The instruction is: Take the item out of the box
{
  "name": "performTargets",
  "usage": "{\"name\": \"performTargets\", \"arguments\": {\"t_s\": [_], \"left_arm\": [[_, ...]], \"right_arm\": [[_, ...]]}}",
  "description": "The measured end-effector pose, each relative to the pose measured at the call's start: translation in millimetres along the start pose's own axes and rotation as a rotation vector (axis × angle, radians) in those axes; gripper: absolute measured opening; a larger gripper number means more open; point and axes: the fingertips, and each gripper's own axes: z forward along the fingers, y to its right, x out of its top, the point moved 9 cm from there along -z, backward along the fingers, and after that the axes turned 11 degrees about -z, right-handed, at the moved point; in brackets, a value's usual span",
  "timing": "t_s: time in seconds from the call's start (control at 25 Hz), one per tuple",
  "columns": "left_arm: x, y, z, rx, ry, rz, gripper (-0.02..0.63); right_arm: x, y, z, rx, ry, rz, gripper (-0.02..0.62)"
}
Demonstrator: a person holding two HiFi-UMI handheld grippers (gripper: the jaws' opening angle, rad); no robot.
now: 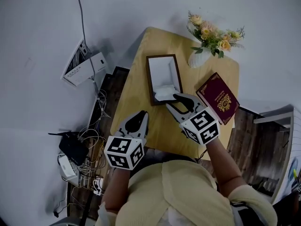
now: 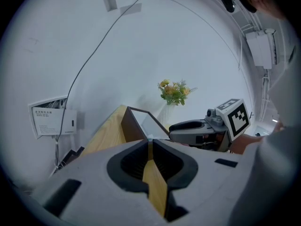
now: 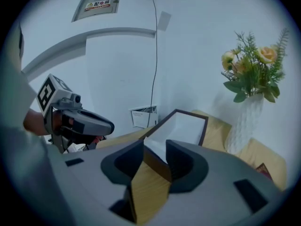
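A dark-framed box (image 1: 148, 79) with a white inside lies open on the wooden table (image 1: 136, 93). A crumpled white item (image 1: 164, 92) sits at the end of the box nearest me. My right gripper (image 1: 171, 101) hovers just at that near end, jaws open, nothing between its fingers. In the right gripper view the gripper (image 3: 155, 147) points at the box (image 3: 203, 131) just ahead. My left gripper (image 1: 143, 113) is lower left of the box, over the table, jaws shut and empty. In the left gripper view that gripper (image 2: 150, 143) faces the box wall (image 2: 133, 125).
A maroon booklet (image 1: 217, 98) lies right of the box. A white vase of flowers (image 1: 206, 44) stands at the table's far right corner. Left of the table are a wall unit (image 1: 87, 67), a black device (image 1: 73, 147) and tangled cables on the floor.
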Motion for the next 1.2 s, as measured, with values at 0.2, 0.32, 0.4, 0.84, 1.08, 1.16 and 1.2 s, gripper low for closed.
{"name": "performTargets", "arguments": {"t_s": [0.2, 0.32, 0.4, 0.84, 1.08, 1.16, 1.2], "left_arm": [[10, -4, 2, 0.022, 0.011, 0.005, 0.029], [15, -6, 6, 0.022, 0.013, 0.005, 0.029], [16, -9, 9, 0.024, 0.008, 0.004, 0.029], [18, -15, 22, 0.011, -0.022, 0.002, 0.029], [17, -13, 26, 0.002, -0.033, 0.001, 0.029], [16, -12, 27, 0.001, -0.035, 0.003, 0.029], [16, -12, 27, 0.002, -0.036, 0.004, 0.029]], "right_arm": [[6, 6, 11, 0.069, -0.017, -0.054, 0.133], [10, 8, 19, 0.131, -0.045, -0.113, 0.153], [12, 8, 25, 0.171, -0.064, -0.163, 0.162], [20, 9, 41, 0.295, -0.157, -0.361, 0.182], [23, 6, 50, 0.357, -0.196, -0.451, 0.181], [22, 6, 54, 0.372, -0.211, -0.473, 0.181], [22, 5, 55, 0.379, -0.216, -0.481, 0.181]]}}
